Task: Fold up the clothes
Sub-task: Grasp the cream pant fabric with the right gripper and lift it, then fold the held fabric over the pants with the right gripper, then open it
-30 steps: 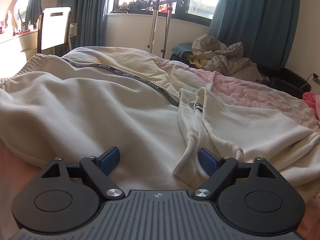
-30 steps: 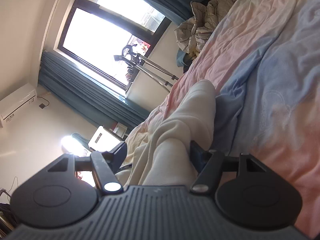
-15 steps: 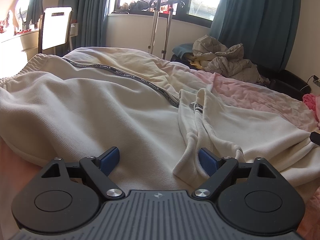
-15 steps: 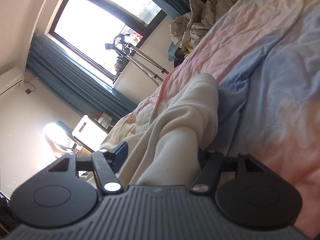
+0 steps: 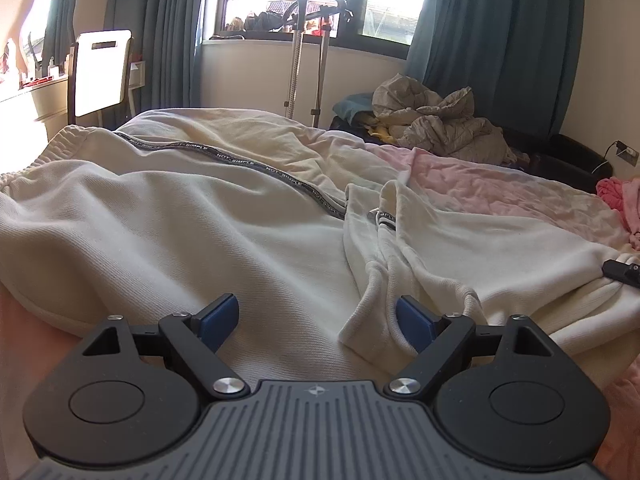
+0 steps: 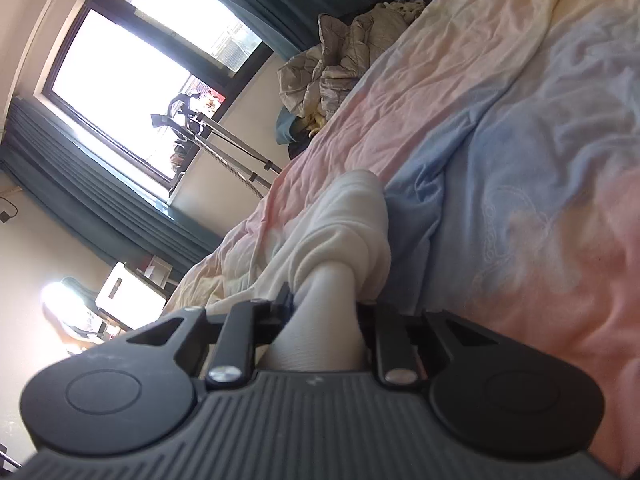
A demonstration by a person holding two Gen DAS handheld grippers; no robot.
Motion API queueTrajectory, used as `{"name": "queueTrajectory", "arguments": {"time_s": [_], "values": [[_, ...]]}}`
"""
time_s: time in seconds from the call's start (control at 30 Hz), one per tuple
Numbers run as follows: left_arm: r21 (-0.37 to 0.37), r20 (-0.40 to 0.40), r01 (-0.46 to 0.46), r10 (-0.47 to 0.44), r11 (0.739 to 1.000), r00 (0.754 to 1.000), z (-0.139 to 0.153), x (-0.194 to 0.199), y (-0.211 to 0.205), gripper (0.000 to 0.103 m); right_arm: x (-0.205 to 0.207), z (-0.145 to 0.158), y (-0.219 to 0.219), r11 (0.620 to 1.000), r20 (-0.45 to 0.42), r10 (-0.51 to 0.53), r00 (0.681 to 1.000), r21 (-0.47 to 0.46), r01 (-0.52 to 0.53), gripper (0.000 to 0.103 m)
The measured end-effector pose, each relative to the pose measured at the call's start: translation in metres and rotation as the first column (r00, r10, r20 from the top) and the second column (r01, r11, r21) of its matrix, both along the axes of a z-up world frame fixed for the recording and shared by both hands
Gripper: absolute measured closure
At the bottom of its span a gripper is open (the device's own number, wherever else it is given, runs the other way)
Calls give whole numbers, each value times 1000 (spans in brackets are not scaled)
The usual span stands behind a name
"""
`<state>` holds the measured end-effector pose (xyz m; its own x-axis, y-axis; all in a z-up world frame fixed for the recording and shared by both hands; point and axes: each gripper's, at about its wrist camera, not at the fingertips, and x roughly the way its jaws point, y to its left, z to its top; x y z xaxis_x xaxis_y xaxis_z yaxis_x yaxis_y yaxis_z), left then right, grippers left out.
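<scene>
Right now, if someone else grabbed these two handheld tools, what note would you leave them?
Left tool: open, poised over the cream sweatshirt near its collar, holding nothing.
Right tool: jaws have just been closing and now pinch the sweatshirt's cuff.
The sweatshirt lies spread, unfolded, on the pastel bedsheet.
Done: one sleeve end gripped.
Left: probably bring that sleeve across the body, then fold the rest.

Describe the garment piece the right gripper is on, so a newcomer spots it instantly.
On the bed's pastel sheet lies a cream sweatshirt. Its ribbed sleeve cuff is pinched in the right gripper, whose jaws have just closed; the left gripper is open.
</scene>
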<state>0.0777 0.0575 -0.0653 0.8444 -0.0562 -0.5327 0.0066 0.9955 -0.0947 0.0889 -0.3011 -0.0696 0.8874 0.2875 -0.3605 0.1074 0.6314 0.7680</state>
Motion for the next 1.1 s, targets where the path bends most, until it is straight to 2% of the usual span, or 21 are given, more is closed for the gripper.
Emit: {"name": "queueTrajectory", "arguments": {"time_s": [0.13, 0.2, 0.33, 0.4, 0.53, 0.67, 0.83, 0.97, 1.1], "values": [[-11, 17, 37, -36, 999, 999, 9, -4, -7, 15, -8, 7, -15, 996, 21, -37, 999, 76, 35, 84], [-27, 34, 58, -57, 998, 998, 17, -6, -10, 15, -11, 15, -22, 996, 31, -52, 998, 70, 50, 85], [-69, 100, 71, -64, 995, 993, 36, -13, -17, 15, -17, 38, -32, 998, 65, -68, 996, 18, 67, 85], [-94, 117, 50, -39, 994, 992, 42, -11, -20, 15, -23, 51, -36, 997, 97, -76, 992, -14, 78, 85], [-51, 108, -3, 8, 999, 994, 44, 9, -40, 15, -38, 74, -44, 991, 174, -97, 980, -76, 112, 85], [25, 48, 29, -30, 999, 998, 37, 38, -76, 14, -57, 90, -59, 976, 246, -141, 959, -127, 176, 85], [91, 15, 185, -187, 979, 982, 21, 46, -139, 14, -78, 104, -88, 950, 332, -216, 918, -144, 276, 85], [70, -14, 269, -269, 960, 963, 4, 46, -185, 14, -88, 113, -104, 924, 399, -248, 883, -176, 340, 85], [74, -50, 290, -287, 954, 957, -18, 51, -210, 14, -88, 115, -102, 899, 431, -229, 873, -251, 359, 85]]}}
